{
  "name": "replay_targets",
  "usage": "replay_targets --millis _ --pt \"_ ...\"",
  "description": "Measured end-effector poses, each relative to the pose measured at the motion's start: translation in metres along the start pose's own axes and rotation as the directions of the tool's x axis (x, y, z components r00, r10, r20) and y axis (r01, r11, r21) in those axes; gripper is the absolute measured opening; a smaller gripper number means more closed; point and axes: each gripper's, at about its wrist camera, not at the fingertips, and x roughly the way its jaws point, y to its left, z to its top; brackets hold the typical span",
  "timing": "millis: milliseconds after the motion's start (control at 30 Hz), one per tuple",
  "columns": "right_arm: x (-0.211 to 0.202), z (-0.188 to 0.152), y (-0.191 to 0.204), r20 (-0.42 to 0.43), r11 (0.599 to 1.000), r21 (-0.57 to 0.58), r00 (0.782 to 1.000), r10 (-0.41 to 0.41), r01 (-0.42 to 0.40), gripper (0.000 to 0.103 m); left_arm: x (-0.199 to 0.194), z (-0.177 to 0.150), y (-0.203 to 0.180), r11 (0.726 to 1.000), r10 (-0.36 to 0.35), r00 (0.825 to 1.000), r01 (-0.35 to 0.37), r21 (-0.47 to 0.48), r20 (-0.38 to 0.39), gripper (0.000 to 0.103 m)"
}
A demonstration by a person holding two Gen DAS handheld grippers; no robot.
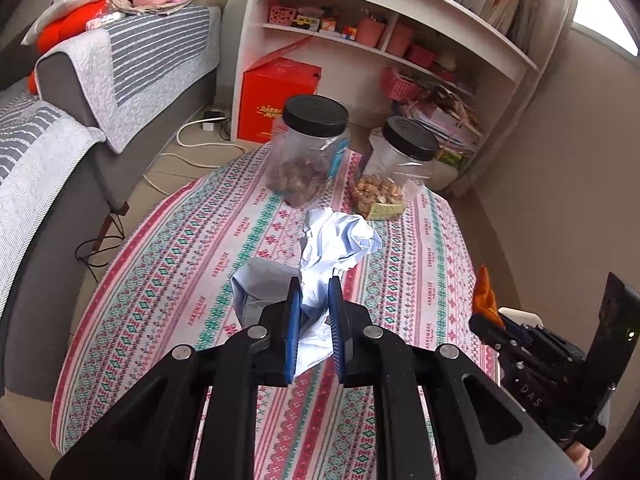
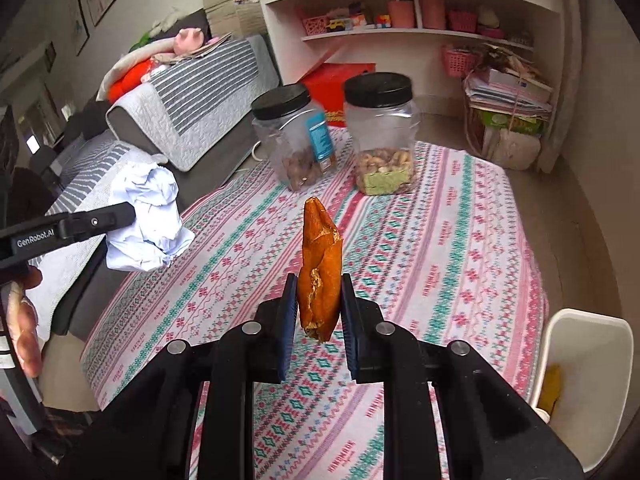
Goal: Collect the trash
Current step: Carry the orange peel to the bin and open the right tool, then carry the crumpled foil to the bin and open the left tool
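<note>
1. The left gripper is closed on a crumpled ball of pale blue paper; the paper is pinched between the two blue pads and bulges forward past their tips.
2. The paper is held clear of the table, above the patterned cloth. In the right wrist view the same paper is seen at the left table edge, in front of the sofa.
3. The right gripper is closed on an orange peel; the jaws are narrowed to the peel's width, and the peel stands upright between them, lifted off the cloth.
4. From the left wrist view, the right gripper is seen at the right table edge, tilted upward, with the peel projecting from its tip.
5. The person's left hand is partly visible, wrapped around its gripper's handle.
6. Two clear jars with black lids, one holding brown nuts and one holding paler nuts, stand at the far end of the table, well apart from both grippers.
7. A white bin stands just beside the table's right edge.
8. A grey sofa and a white shelf are noted beyond the table.
</note>
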Motion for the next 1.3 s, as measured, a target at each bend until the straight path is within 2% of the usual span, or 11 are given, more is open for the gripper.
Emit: replay_targets --millis 300,467,567,700,767,800,933,1067,1167,1300 --pt "-0.053 -0.005 -0.065 0.064 0.987 0.107 0.989 -0.131 0.124 0.02 0.012 -0.01 -0.049 0.996 -0.025 1.0 0.026 0.079 -0.017 0.014" --pt "-0.083 -0.014 -0.11 0.072 0.954 0.191 0.966 -0.248 0.231 0.02 0.017 -0.019 -0.076 0.991 -0.039 0.999 0.042 0.128 -0.03 0.014" --pt "-0.096 -0.022 -0.138 0.045 0.923 0.244 0.947 -0.318 0.298 0.021 0.02 -0.024 -0.095 0.986 -0.053 0.998 0.058 0.154 -0.04 0.014" --pt "-0.103 -0.038 -0.173 -0.054 0.864 0.313 0.916 -0.399 0.395 0.025 0.025 -0.033 -0.125 0.976 -0.077 0.995 0.088 0.197 -0.063 0.014" --pt "-0.11 -0.046 -0.189 -0.08 0.839 0.352 0.907 -0.414 0.415 0.033 0.028 -0.039 -0.143 0.97 -0.101 0.992 0.117 0.215 -0.082 0.014" --pt "-0.115 -0.049 -0.195 -0.078 0.83 0.371 0.904 -0.42 0.417 0.041 0.029 -0.042 -0.151 0.966 -0.112 0.99 0.13 0.222 -0.091 0.014" --pt "-0.144 -0.059 -0.214 -0.027 0.79 0.435 0.884 -0.467 0.431 0.059 0.032 -0.053 -0.189 0.947 -0.168 0.978 0.196 0.255 -0.126 0.014" --pt "-0.178 -0.07 -0.24 0.022 0.726 0.536 0.852 -0.523 0.431 0.073 0.041 -0.071 -0.238 0.919 -0.237 0.953 0.283 0.274 -0.191 0.014" --pt "-0.199 -0.076 -0.249 0.051 0.691 0.573 0.823 -0.566 0.44 0.077 0.05 -0.086 -0.274 0.899 -0.273 0.933 0.335 0.283 -0.235 0.014" --pt "-0.219 -0.082 -0.257 0.092 0.676 0.612 0.812 -0.576 0.411 0.082 0.06 -0.099 -0.321 0.871 -0.317 0.906 0.395 0.292 -0.282 0.015"
